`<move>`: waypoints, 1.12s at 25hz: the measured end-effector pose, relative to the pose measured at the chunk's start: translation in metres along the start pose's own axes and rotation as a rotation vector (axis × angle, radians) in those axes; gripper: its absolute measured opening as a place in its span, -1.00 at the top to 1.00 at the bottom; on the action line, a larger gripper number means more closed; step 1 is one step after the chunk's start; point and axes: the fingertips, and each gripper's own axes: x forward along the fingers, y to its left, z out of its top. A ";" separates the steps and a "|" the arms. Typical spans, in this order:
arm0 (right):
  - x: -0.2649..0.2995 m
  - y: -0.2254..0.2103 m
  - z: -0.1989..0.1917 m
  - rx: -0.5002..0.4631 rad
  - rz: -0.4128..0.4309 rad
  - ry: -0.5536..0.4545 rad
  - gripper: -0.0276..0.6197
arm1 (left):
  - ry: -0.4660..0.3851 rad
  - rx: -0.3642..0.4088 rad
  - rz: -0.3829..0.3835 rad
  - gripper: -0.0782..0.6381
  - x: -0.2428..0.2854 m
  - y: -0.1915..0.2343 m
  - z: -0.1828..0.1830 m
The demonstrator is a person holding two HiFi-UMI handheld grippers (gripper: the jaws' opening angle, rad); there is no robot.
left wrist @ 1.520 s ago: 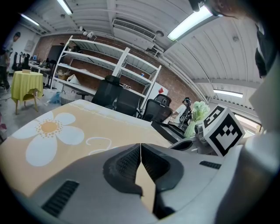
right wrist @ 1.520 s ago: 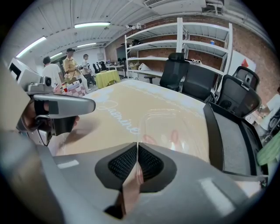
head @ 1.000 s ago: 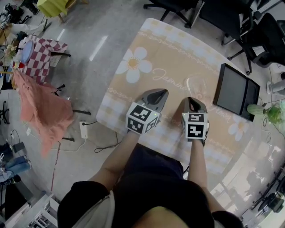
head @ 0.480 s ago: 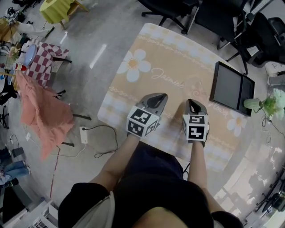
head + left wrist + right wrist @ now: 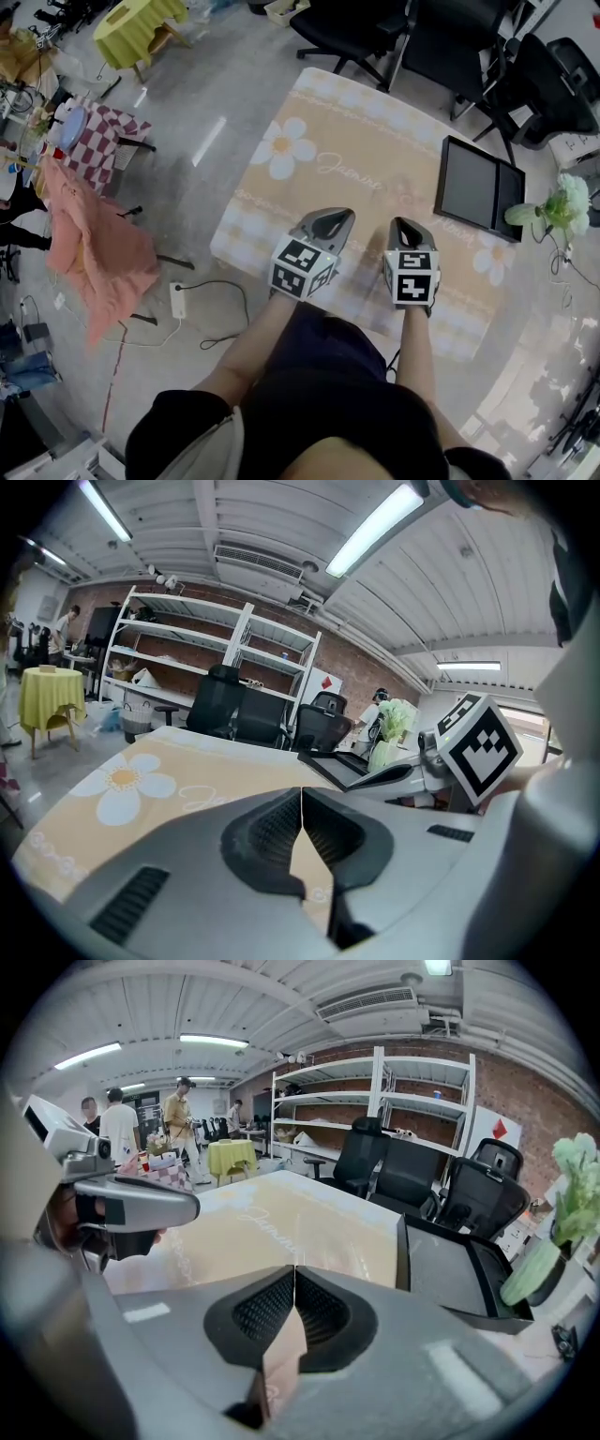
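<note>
Far out at nine o'clock from the grippers, a pink cloth (image 5: pixel 89 246) was draped over a stand, with a white power strip (image 5: pixel 178 300) on the floor at about eight o'clock.

In to the left gripper (image 5: pixel 339 217), and it hovered over the near edge of the table (image 5: pixel 375 141), nose aimed toward twelve. Its claw was pressed together, black pads meeting in one thin line in the left gripper view (image 5: pixel 301 803), nothing pinched between them. The beige tablecloth (image 5: pixel 366 122) lay right beneath it, the nearest thing to both tools, and the printed daisy (image 5: pixel 278 148) sat at eleven o'clock from that gripper.

Across to the right gripper (image 5: pixel 401 225), side by side with its partner but apart from it, also pointing to twelve above the cloth. Claw pressed together here too, pads meeting with nothing caught in the right gripper view (image 5: pixel 294 1283). That same view showed the left gripper (image 5: pixel 131 1202) off at nine o'clock.

At two o'clock from the right gripper, a flat black tray (image 5: pixel 478 187) rested on the table's right end. Past it, at three o'clock, stood a pale green bunch of flowers (image 5: pixel 560 204). Black office chairs (image 5: pixel 352 23) lined the far side at twelve.
</note>
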 end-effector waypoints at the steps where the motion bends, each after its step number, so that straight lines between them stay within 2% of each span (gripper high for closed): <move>1: -0.003 0.000 0.001 0.002 -0.002 -0.008 0.89 | -0.005 0.004 0.000 0.75 -0.001 -0.002 0.001; 8: -0.027 -0.005 0.013 0.017 -0.024 -0.082 0.89 | -0.031 0.033 -0.015 0.75 -0.008 -0.018 0.009; 16: -0.064 -0.017 0.040 0.021 -0.064 -0.192 0.89 | -0.080 0.087 -0.047 0.75 -0.013 -0.038 0.039; 28: -0.122 -0.032 0.085 0.148 -0.091 -0.428 0.89 | -0.191 0.160 -0.084 0.75 -0.025 -0.055 0.096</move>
